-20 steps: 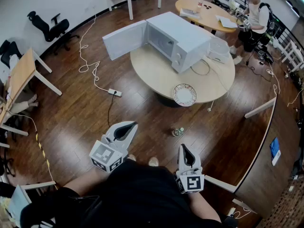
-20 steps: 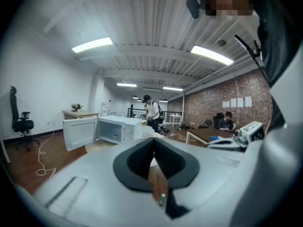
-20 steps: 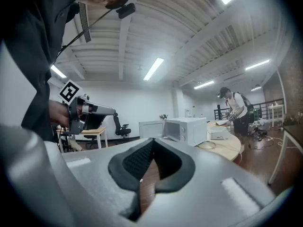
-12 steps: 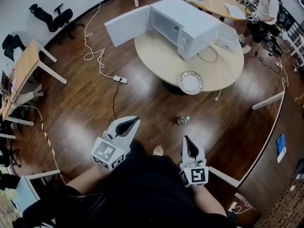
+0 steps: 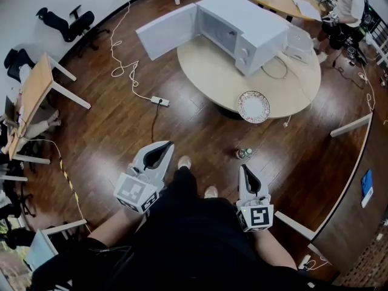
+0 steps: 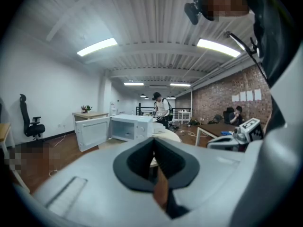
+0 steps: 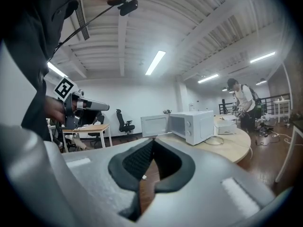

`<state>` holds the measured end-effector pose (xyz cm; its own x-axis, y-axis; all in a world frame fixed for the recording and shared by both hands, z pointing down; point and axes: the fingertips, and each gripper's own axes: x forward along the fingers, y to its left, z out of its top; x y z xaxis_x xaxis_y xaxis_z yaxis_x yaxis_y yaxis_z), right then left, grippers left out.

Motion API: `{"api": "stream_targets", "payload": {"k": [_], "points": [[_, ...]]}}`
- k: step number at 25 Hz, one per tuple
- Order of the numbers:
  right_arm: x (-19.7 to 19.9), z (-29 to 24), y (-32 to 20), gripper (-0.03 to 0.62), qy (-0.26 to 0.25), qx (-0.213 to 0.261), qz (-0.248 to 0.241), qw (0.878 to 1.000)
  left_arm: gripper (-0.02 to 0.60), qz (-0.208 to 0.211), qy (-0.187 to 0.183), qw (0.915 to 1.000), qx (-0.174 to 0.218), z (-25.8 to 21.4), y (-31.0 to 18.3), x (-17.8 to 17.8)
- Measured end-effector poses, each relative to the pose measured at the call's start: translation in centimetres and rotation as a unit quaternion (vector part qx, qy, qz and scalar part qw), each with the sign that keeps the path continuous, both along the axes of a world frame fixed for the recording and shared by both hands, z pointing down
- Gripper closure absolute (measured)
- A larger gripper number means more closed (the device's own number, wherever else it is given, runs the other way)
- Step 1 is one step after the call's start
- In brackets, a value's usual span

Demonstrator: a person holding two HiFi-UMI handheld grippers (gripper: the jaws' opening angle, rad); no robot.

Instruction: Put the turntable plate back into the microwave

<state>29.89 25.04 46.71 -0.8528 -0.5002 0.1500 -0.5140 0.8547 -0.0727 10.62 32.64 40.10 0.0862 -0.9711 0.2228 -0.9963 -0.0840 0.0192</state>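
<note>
Holds the left gripper (image 5: 165, 147) and the right gripper (image 5: 245, 170) side by side over the dark wood floor, well short of the round table (image 5: 212, 77), both roughly level and aimed toward it. Has both pairs of jaws clenched tip to tip, gripping nothing. Farther on, lying on the floor just short of the table's near edge, a small bottle (image 5: 244, 153); off the table's left side, a white power strip (image 5: 160, 101). Resting flat at the table's near rim, well apart from both grippers, the turntable plate (image 5: 253, 107) with its patterned border. Standing on the table's far half, the white microwave (image 5: 254, 23), door (image 5: 167, 32) swung wide open past the table's left edge. Beyond the table, a person (image 5: 347, 2).
</note>
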Motion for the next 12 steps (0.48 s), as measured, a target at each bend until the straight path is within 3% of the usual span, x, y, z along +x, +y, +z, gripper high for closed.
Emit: {"api": "stream_targets", "payload": {"k": [8,12], "points": [[-4.9,-0.9,-1.8,0.594,0.021,0.016,0.011,1.0,0.577,0.0,0.007,1.0,0.004,1.3,-3.4,-6.4],[-6.6,-1.2,-3.7,0.594,0.034,0.008,0.045,0.998,0.577,0.016,0.006,0.9995,0.027,0.2,-6.4,-8.9]]}}
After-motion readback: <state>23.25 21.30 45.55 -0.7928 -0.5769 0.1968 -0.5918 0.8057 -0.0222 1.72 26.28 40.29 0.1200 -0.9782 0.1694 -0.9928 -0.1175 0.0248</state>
